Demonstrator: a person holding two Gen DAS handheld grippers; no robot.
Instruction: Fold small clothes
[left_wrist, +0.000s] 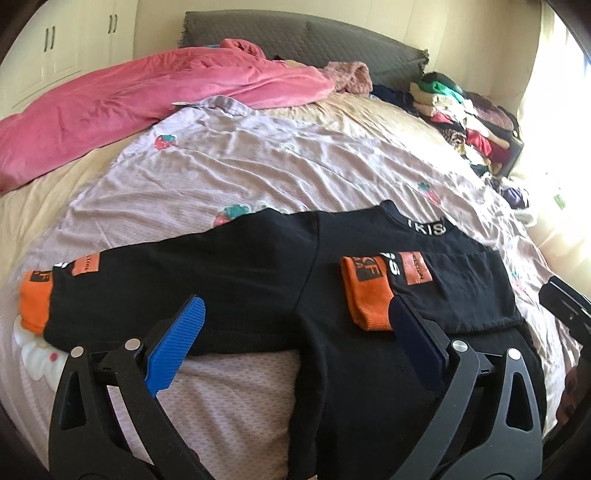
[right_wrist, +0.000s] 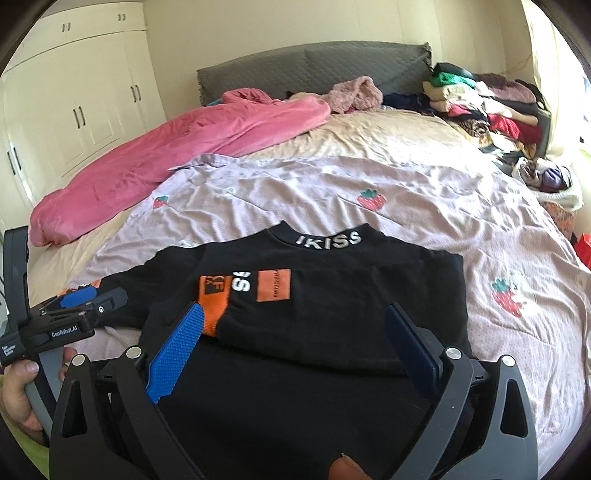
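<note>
- A black knit sweater (right_wrist: 332, 306) with orange cuffs and white collar lettering lies flat on the bed's lilac strawberry-print sheet (right_wrist: 424, 192), one sleeve folded across its chest.
- The left claw (left_wrist: 299, 321) stands wide above the sweater, gripping nothing.
- The right claw (right_wrist: 295, 325) likewise gapes wide, empty, over the folded sleeve.
- A pink quilt (right_wrist: 177, 147) lies well behind.

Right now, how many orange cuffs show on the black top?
2. One cuff lies folded across the top's chest; the other ends the sleeve spread out at the left wrist view's left edge.
</note>
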